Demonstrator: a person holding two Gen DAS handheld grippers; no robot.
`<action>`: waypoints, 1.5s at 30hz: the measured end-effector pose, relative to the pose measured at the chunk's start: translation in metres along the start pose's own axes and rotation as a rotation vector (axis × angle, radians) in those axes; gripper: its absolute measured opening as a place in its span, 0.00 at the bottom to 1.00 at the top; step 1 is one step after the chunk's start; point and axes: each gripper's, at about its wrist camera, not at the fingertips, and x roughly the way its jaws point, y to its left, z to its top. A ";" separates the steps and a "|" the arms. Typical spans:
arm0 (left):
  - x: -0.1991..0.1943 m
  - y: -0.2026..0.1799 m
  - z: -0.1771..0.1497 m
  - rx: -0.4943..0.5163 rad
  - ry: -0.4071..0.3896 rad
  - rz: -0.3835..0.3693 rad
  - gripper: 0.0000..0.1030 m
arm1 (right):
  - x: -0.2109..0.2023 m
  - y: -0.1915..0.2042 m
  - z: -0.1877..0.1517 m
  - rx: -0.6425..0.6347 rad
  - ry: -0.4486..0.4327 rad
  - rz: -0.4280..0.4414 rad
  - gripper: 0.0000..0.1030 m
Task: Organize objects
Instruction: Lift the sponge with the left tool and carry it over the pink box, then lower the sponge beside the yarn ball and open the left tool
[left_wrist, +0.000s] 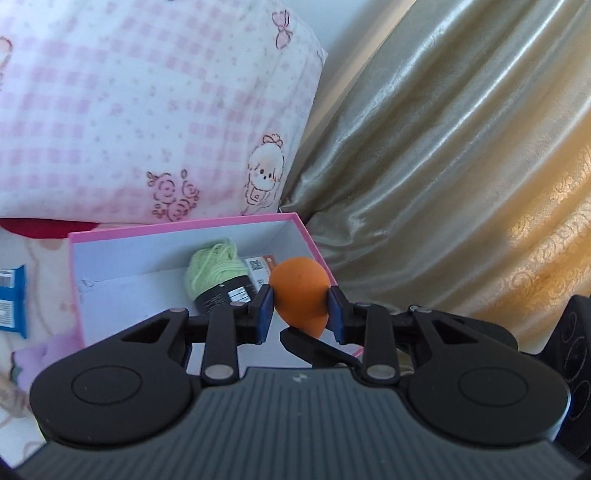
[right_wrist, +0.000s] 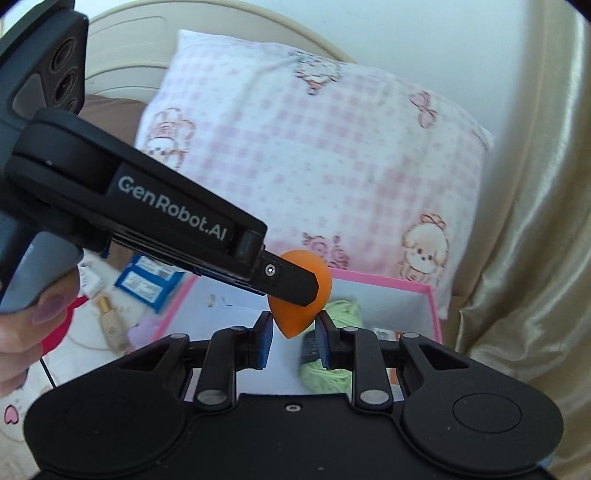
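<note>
Left wrist view: my left hand-held gripper (left_wrist: 301, 310) has its blue pads clamped on an orange teardrop sponge (left_wrist: 301, 295), one pad on each flank, rounded end away from the camera. The sponge hangs above the near right corner of an open pink box (left_wrist: 184, 227) with a white interior. In the box lies a skein of pale green yarn (left_wrist: 214, 271) with a black paper band (white label on it, print too small to read), and beside it a card (left_wrist: 260, 267) bearing a QR code and a red-orange patch, wording illegible. A blue and white packet (left_wrist: 13, 301) lies left of the box on the bed.

Right wrist view: my right hand-held gripper (right_wrist: 295, 332) stands narrow, its jaws nearly together. The sponge's pointed tip (right_wrist: 290, 328) sits between the pads, but I cannot tell whether they press on it. The left tool crosses from upper left, its side marked "GenRobot.AI" in white letters, one finger laid over the sponge. A person's hand (right_wrist: 22, 325) grips its handle at the left edge.

Background: a pillow (right_wrist: 314, 147) in pink and white check, printed with cartoon figures, roses and bows, stands behind the box. A gold curtain (left_wrist: 461, 166) hangs to the right. A small gold-capped bottle (right_wrist: 112, 328) and blue packets (right_wrist: 147, 282) lie left of the box, their print blurred.
</note>
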 end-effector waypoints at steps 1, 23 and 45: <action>0.009 0.001 0.002 -0.004 0.011 -0.005 0.30 | 0.005 -0.006 -0.002 0.012 0.008 -0.008 0.28; 0.157 0.043 0.035 -0.109 0.148 0.063 0.29 | 0.127 -0.081 -0.012 0.111 0.226 -0.014 0.28; 0.129 0.028 0.036 -0.034 0.127 0.158 0.40 | 0.143 -0.096 -0.020 0.190 0.222 -0.009 0.30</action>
